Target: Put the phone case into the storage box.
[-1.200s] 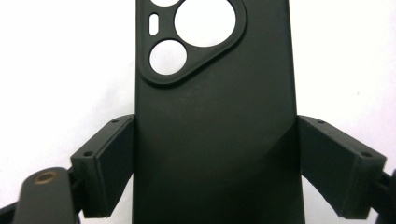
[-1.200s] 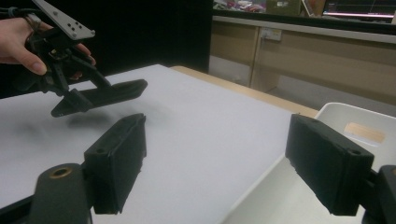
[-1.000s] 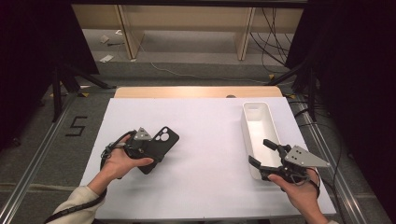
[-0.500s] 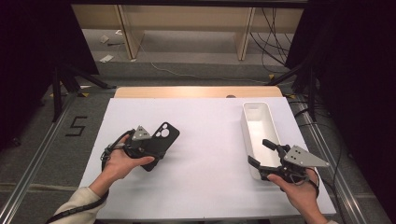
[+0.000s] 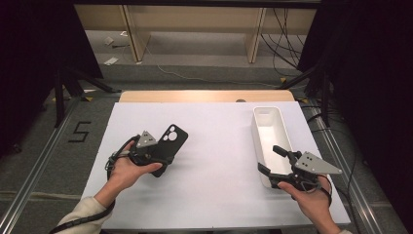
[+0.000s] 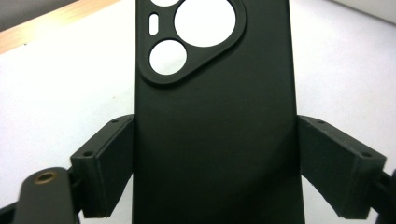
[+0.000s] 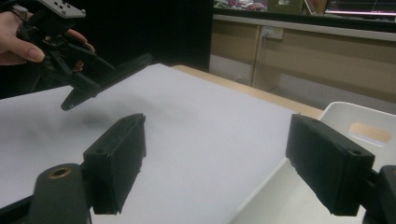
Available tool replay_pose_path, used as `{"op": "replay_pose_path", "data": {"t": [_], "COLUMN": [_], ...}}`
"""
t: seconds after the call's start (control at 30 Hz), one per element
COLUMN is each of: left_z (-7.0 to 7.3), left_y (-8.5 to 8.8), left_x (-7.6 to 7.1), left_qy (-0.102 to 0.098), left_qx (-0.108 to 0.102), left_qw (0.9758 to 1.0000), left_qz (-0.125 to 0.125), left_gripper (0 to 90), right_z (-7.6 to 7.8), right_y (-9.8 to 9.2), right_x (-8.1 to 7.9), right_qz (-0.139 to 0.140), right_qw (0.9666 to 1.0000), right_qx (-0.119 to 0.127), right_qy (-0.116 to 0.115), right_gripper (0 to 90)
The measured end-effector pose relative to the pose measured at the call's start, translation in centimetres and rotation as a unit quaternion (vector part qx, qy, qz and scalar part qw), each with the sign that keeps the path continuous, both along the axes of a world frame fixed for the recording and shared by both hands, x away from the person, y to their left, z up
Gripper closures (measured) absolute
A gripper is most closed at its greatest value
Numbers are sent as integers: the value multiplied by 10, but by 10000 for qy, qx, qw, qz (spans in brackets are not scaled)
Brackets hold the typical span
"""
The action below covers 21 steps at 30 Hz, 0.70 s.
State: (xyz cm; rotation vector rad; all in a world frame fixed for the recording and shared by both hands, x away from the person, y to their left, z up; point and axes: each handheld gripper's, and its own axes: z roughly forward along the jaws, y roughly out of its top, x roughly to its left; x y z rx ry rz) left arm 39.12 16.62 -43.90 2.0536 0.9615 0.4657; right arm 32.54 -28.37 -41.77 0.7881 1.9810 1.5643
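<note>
A black phone case [image 5: 170, 141] with round camera cut-outs is held just above the white table [image 5: 219, 161] at the left. My left gripper [image 5: 159, 157] is shut on its lower half; in the left gripper view both pads press the long edges of the case [image 6: 215, 116], with the left gripper [image 6: 222, 161] centred on it. My right gripper [image 5: 272, 160] stands open at the near end of a white bin [image 5: 256, 141], nothing between its pads [image 7: 116, 158]. The right gripper view shows the right gripper [image 7: 222, 161], and far left the case [image 7: 116, 70] hanging tilted over its shadow.
The long white bin's rim [image 7: 348, 109] lies at the right of the table, its length running away from me. A wooden strip [image 5: 204, 96] borders the table's far edge. Metal rails [image 5: 336, 146] run along both sides. Cables and furniture legs lie on the floor beyond.
The left gripper has raised the phone case slightly and carried it a little away from me. The right gripper has hardly moved and stays open.
</note>
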Motion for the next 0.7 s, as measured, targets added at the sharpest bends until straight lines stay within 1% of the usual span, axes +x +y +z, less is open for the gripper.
{"op": "replay_pose_path", "data": {"t": [0.17, 0.37, 0.5, 0.7], "left_z": [2, 4, 5, 7], "left_y": [-1, -5, -7, -11], "left_x": [-2, -5, -6, -9], "left_qy": [-79, -121, -87, -140], "left_qx": [-55, -112, -150, -168], "left_qw": [9999, 9999, 9998, 9997], "left_qz": [31, 10, -28, -56], "left_gripper": [152, 153, 153, 153], "right_z": [0, 1, 1, 2], "right_y": [2, 5, 8, 13], "right_x": [0, 0, 1, 2], "right_qz": [10, 24, 47, 69], "right_qw": [10000, 10000, 10000, 10000], "right_qx": [0, -8, -3, -7], "right_qy": [9, 2, -20, -29], "right_gripper": [209, 210, 210, 210]}}
